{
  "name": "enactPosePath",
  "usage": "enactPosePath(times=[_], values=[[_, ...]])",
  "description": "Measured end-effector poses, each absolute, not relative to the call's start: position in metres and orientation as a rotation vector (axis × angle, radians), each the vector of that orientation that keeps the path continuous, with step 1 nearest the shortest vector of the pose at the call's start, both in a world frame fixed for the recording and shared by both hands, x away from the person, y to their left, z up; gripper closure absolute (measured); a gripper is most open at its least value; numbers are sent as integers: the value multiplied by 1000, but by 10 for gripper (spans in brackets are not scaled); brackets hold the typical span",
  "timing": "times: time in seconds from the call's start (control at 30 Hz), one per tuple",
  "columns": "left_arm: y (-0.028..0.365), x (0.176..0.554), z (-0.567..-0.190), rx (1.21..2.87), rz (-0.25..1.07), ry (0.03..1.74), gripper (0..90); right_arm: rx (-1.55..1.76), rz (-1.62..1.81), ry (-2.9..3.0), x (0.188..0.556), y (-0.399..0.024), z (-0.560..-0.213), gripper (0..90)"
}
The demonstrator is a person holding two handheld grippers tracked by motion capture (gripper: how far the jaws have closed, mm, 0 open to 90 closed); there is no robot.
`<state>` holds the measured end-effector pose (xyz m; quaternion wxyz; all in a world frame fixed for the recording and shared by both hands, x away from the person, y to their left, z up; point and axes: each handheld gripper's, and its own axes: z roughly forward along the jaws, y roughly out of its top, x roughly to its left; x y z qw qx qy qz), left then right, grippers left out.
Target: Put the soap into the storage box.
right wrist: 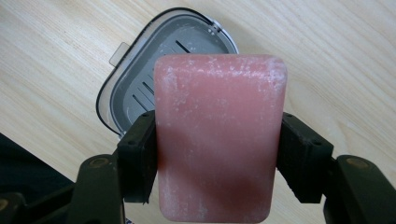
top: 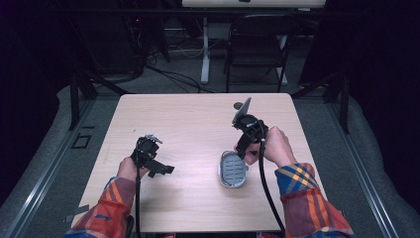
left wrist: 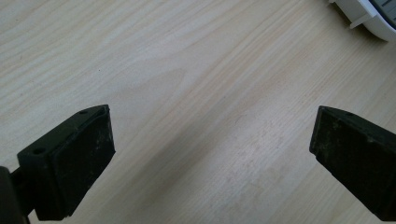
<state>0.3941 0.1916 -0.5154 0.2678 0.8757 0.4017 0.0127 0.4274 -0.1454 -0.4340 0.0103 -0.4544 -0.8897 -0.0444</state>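
Right gripper (right wrist: 219, 154) is clamped on the pink soap bar (right wrist: 219, 135) above the soap dish (right wrist: 140, 84), so center it flat before releasing; left gripper (left wrist: 210, 154) idles wide open, empty.

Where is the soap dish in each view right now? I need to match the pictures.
High view: soap dish right of centre on the table, below the right gripper.
Left gripper view: its white rim at the top right corner.
Right gripper view: behind the held pink soap, upper left.
Shared landmark: the dish's rim.
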Motion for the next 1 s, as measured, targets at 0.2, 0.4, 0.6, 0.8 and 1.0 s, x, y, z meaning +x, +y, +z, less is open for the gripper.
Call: enactPosePath(times=[0.2, 0.4, 0.6, 0.8, 1.0], values=[[191, 394, -515, 2360, 36, 1087, 0, -1398, -118, -2778, 429, -136, -441, 371], [192, 394, -515, 2361, 38, 1085, 0, -1387, -78, -2763, 431, -127, -452, 370], [192, 394, -515, 2363, 34, 1084, 0, -1412, -67, -2734, 432, -123, -467, 370], [192, 394, -515, 2364, 35, 1084, 0, -1439, -61, -2717, 434, -119, -480, 370], [191, 394, -515, 2362, 36, 1087, 0, -1434, 3, -2711, 436, -115, -484, 370]])
